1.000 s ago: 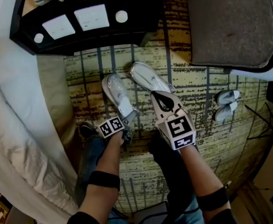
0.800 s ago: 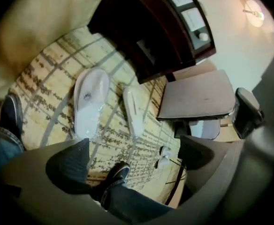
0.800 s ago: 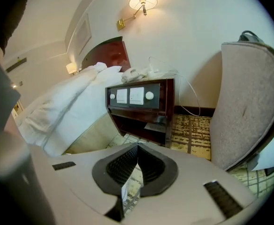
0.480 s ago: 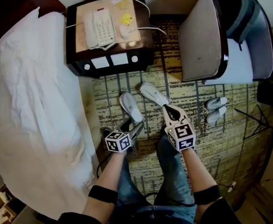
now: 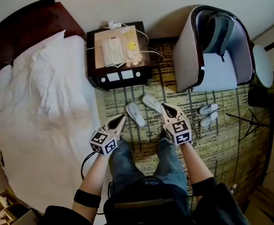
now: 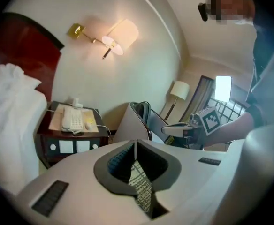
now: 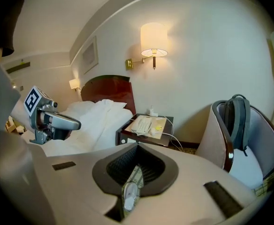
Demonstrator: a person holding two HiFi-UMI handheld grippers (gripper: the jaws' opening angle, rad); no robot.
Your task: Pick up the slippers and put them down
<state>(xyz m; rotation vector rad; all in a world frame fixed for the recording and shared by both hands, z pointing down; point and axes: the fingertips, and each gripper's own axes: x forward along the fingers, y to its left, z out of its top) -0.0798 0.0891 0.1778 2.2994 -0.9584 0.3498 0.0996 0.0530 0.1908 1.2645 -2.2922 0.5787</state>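
Note:
Two white slippers lie on the patterned carpet in the head view, the left slipper [image 5: 135, 114] and the right slipper [image 5: 152, 102], side by side in front of the person's feet. My left gripper [image 5: 119, 119] [image 6: 136, 144] hangs high above them, its jaws closing until they meet at the tips, with nothing between them. My right gripper [image 5: 165, 107] [image 7: 137, 146] is shut and empty too. Through the slit under its jaws I see one slipper [image 7: 128, 193] far below. Each gripper also shows in the other's view.
A dark nightstand [image 5: 141, 76] with a telephone [image 5: 113, 51] stands beyond the slippers. The white bed [image 5: 43, 116] fills the left. An armchair [image 5: 188, 64] with a backpack [image 5: 219, 32] sits at the right, with another pair of slippers [image 5: 206, 115] before it.
Both grippers have risen from floor level beside the slippers to well above them. The left jaws went from open to shut. The slippers stay on the carpet.

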